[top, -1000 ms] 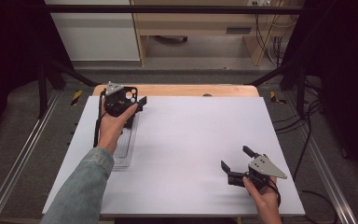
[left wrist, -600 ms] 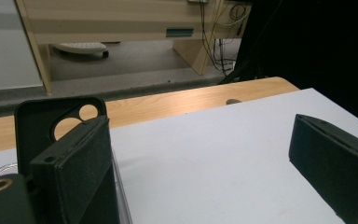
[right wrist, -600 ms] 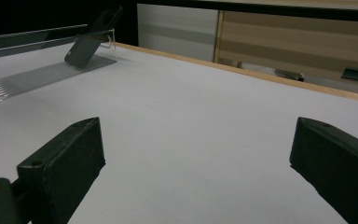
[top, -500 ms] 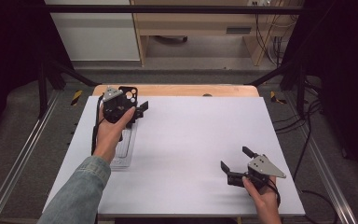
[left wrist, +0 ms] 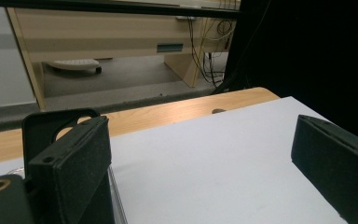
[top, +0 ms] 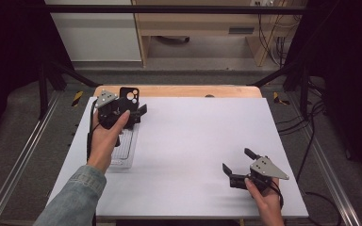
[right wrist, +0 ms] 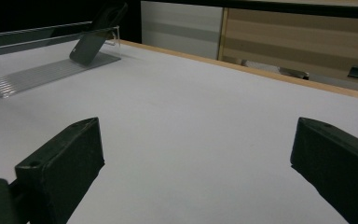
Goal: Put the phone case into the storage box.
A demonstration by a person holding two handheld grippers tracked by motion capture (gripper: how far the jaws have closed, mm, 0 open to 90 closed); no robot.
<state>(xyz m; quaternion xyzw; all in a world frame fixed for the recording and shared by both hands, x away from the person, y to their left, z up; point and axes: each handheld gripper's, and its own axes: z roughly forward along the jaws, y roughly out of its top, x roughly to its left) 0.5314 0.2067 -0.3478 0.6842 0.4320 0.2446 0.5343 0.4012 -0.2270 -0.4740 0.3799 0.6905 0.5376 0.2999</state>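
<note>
A black phone case [top: 129, 95] with camera cut-outs leans upright at the far end of a clear ridged stand [top: 124, 151] on the left of the white table [top: 202, 132]. My left gripper [top: 139, 116] is open beside it, jaws pointing right, with nothing between them. In the left gripper view the case [left wrist: 51, 125] rises just behind and outside the left-hand jaw, while the gripper [left wrist: 200, 140] spans bare table. My right gripper [top: 236, 160] rests open near the front right corner. Its own view has the gripper [right wrist: 198, 135] wide apart, with the case [right wrist: 93, 32] and stand [right wrist: 42, 70] far off.
A wooden strip [top: 179, 91] edges the table's far side. Beyond it stands a wooden bench [top: 193, 28] with cables [top: 273, 33] on the floor. Black frame posts and metal rails [top: 23, 150] flank the table.
The left gripper has drawn back toward the person and slightly left, uncovering the black phone case leaning on the stand. The right gripper has stayed put.
</note>
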